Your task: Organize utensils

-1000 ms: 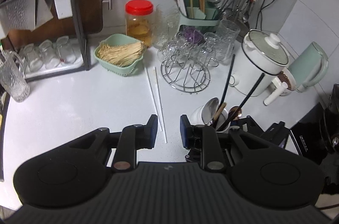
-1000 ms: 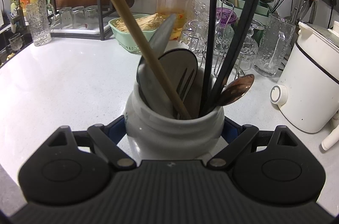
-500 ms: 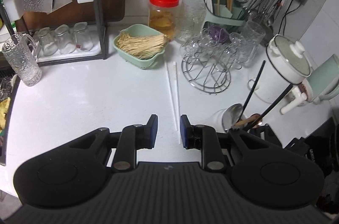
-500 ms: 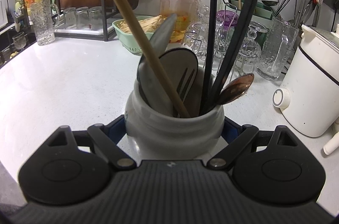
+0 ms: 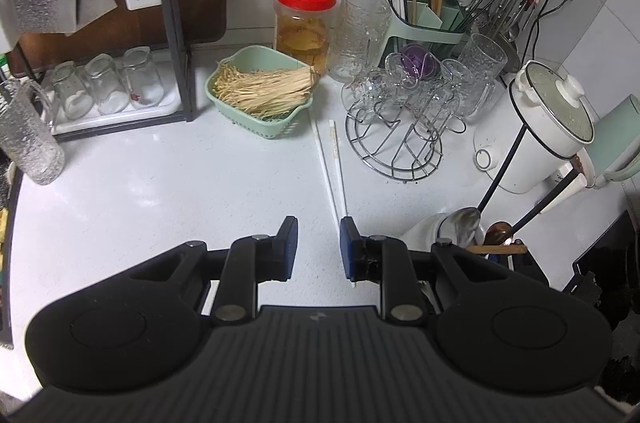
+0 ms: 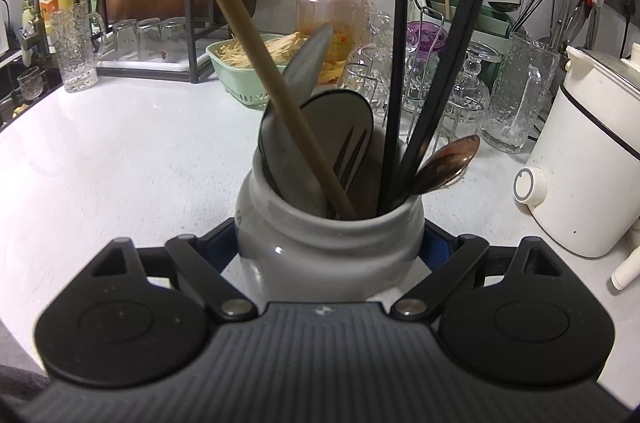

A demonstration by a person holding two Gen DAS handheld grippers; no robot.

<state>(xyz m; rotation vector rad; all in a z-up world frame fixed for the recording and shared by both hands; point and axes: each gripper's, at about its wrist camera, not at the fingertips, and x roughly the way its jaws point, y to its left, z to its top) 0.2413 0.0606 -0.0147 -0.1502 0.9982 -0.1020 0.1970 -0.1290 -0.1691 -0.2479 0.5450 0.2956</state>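
Note:
My right gripper [image 6: 330, 247] is shut on a white ceramic utensil jar [image 6: 328, 247] that stands on the counter. The jar holds a wooden stick [image 6: 256, 63], two black handles [image 6: 400, 63], a fork, spoons and a spatula. The jar also shows at the right in the left wrist view [image 5: 432, 227]. My left gripper [image 5: 315, 243] is open and empty above the counter. A pair of white chopsticks [image 5: 334, 175] lies on the counter just ahead of it, their near ends between and under its fingers.
A green basket of enoki mushrooms [image 5: 260, 91], a red-lidded jar [image 5: 304, 19], a wire glass rack [image 5: 400, 119], a green utensil caddy [image 5: 424, 19], a white cooker [image 5: 544, 127] and a black dish rack [image 5: 120, 63] line the back. A glass mug [image 5: 28, 139] stands at left.
My left gripper has moved forward and left over the counter, so the white chopsticks now lie right at its fingertips. The right gripper has kept its hold on the jar.

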